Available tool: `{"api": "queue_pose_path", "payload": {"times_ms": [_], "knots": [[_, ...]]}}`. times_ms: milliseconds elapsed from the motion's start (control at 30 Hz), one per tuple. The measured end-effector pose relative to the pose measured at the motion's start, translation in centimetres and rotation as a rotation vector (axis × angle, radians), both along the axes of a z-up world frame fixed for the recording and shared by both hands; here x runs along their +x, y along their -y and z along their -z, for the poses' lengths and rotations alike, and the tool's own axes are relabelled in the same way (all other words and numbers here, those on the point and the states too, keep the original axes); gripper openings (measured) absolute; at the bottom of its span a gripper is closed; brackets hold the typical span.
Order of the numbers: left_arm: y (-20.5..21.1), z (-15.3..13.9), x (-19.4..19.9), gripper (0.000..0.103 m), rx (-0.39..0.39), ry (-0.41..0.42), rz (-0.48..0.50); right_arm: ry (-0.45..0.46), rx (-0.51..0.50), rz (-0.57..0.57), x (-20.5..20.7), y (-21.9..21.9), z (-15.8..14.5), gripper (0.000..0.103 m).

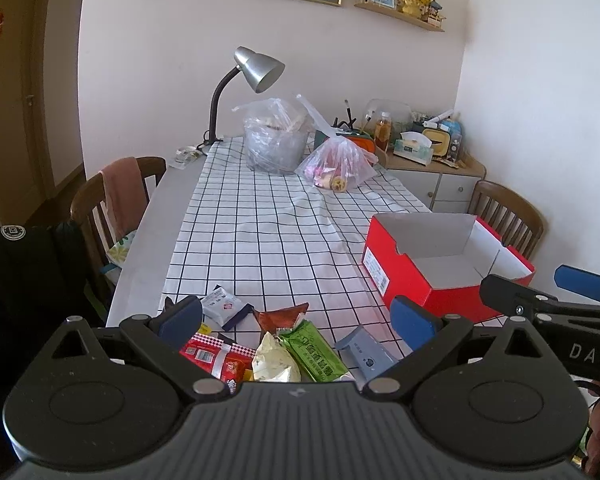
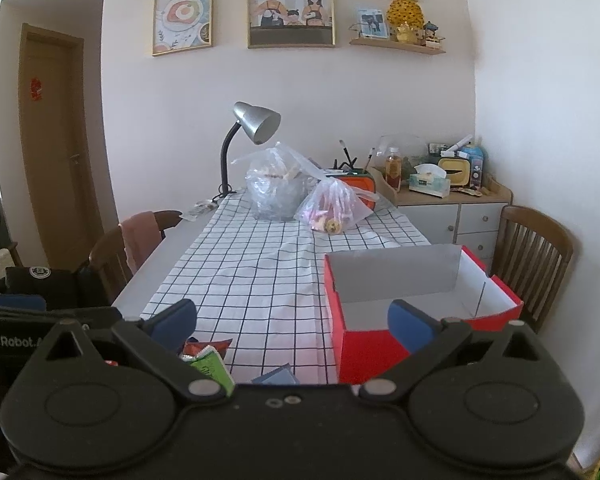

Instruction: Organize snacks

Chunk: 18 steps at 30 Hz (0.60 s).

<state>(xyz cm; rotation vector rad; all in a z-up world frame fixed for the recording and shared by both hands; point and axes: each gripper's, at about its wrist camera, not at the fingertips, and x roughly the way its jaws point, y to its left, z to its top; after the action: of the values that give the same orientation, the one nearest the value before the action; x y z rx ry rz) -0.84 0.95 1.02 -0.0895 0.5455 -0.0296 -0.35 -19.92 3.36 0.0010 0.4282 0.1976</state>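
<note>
Both grippers, left gripper and right gripper, have fingers spread wide and hold nothing, above snack packets near the red box.

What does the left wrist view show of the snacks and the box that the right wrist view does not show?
Only the left wrist view shows the red packet, the cream packet, the white packet, and the label on the red box's side.

Only the right wrist view shows the box straight ahead, with its empty inside.

Both show the green packet, the grey-blue packet, the checked cloth, and open tongs: left tongs, right tongs.
</note>
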Motion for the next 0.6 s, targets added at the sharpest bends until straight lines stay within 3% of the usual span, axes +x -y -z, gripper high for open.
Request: {"api": "queue_pose_path", "payload": {"times_ms": [600], "knots": [[-0.71, -0.47, -0.48, 0.101, 0.006, 0.01, -0.003, 0.001, 0.008, 0.0, -0.45, -0.5, -0.17, 0.102]]}}
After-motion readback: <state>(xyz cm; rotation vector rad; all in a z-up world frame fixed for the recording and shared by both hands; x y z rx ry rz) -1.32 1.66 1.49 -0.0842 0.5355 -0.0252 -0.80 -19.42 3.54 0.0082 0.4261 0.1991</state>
